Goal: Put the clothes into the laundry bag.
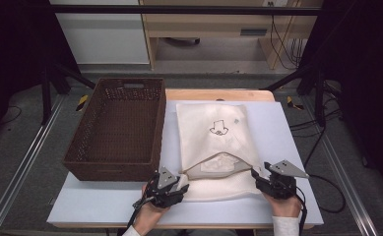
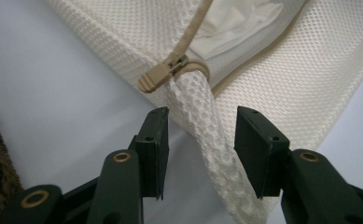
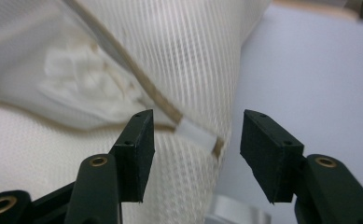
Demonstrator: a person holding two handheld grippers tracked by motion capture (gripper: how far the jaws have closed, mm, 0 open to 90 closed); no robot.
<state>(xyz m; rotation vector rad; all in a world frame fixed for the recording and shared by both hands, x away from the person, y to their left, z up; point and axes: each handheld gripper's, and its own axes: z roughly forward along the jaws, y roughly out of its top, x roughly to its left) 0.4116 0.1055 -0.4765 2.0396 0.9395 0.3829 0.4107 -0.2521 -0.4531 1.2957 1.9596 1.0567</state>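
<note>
Brown wicker basket (image 1: 115, 129) at counter's (image 1: 287, 147) left. Cream mesh zip bag (image 1: 218, 142) lies centre, small black outline logo (image 1: 219, 128), no readable text. Left hand-held gripper (image 1: 181, 183): jaws spread astride mesh strap (image 2: 202, 116), not pinching. Right hand-held gripper (image 1: 256, 173): spread at zipper end (image 3: 200, 136).

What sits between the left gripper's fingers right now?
In the left gripper view, the mesh bag's white loop runs between the open fingers, untouched by either pad. The zipper pull lies just beyond them.
</note>
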